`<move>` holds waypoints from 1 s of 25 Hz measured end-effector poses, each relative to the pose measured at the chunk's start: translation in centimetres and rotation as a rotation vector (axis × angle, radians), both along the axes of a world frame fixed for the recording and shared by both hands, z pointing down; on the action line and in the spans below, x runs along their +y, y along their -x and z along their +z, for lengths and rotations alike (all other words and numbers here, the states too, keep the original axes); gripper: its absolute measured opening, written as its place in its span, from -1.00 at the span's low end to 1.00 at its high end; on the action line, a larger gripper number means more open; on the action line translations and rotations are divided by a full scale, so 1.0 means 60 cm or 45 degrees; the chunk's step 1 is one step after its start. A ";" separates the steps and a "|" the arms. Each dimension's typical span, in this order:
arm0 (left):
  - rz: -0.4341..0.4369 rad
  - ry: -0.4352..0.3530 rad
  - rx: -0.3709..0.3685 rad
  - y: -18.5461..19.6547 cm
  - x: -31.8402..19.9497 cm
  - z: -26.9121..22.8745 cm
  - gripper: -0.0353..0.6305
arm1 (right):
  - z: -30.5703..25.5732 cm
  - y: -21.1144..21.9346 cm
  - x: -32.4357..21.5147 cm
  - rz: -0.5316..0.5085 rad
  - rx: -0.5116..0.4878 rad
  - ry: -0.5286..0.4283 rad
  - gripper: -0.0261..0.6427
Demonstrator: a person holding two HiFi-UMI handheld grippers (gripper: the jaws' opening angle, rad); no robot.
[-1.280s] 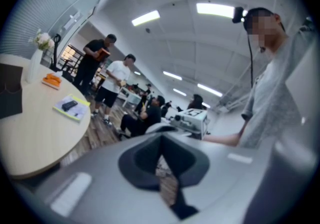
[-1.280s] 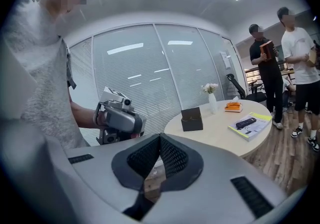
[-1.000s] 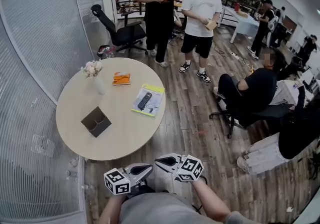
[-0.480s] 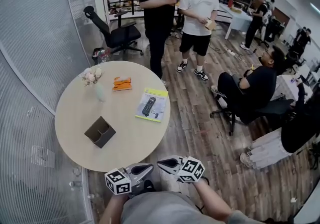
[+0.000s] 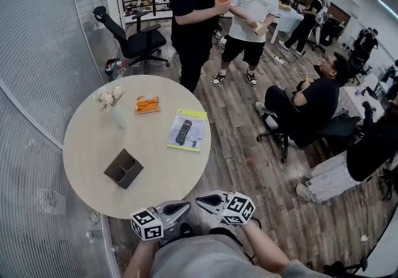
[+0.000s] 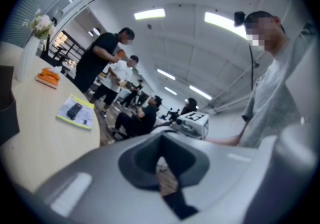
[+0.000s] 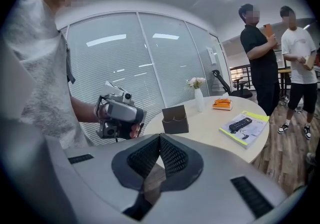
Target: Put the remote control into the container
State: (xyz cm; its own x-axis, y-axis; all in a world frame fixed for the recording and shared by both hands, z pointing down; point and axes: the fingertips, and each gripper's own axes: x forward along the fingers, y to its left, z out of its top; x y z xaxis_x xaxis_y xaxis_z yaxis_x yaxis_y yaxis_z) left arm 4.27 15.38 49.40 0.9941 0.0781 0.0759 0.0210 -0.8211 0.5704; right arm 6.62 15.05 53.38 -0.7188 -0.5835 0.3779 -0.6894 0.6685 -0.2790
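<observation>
Beige table (image 5: 93,146): one, round, with a smooth matt top.
remote control (image 5: 182,132): one, black, long and slim. It lies on the booklet toward the table's right edge in the head view, well apart from the container.
booklet (image 5: 194,140): one, a flat rectangle of glossy white paper with a yellow-green border.
container (image 5: 123,168): one, a dark brown open-topped box with straight walls, split by a divider into two compartments. It stands on the near left part of the table.
vase (image 5: 118,116): one, slim, white and upright, holding a small bunch of pale flowers (image 5: 107,97).
orange packet (image 5: 147,104): one, flat, lying just beside the vase; what it is cannot be told.
left gripper (image 5: 185,208): one, with a smooth grey plastic shell. Its jaws are pressed together at the tips. It is held low before the person's body, off the table's near edge.
right gripper (image 5: 200,198): one, with the same grey shell and dark ribbed pads. Its jaws also meet tip to tip, and it sits just beside the left one.
marker cubes (image 5: 146,224): two, white with black squares, one on each tool.
office chair (image 5: 134,40): one, black, beyond the table.
people (image 5: 193,15): two stand past the table and one sits at the right.
floor (image 5: 249,165): brown wood planks.
</observation>
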 end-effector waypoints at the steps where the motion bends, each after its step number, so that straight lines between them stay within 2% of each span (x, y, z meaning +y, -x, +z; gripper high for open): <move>1: 0.000 0.006 -0.001 0.003 -0.002 0.002 -0.90 | 0.001 0.002 -0.003 -0.001 0.005 0.001 -0.88; 15: 0.031 0.016 -0.018 0.005 -0.023 0.009 -0.90 | 0.001 0.000 -0.029 0.018 0.003 0.003 -0.88; 25: -0.021 0.018 -0.049 -0.033 -0.049 0.021 -0.90 | 0.018 -0.042 -0.052 -0.020 -0.018 0.016 -0.88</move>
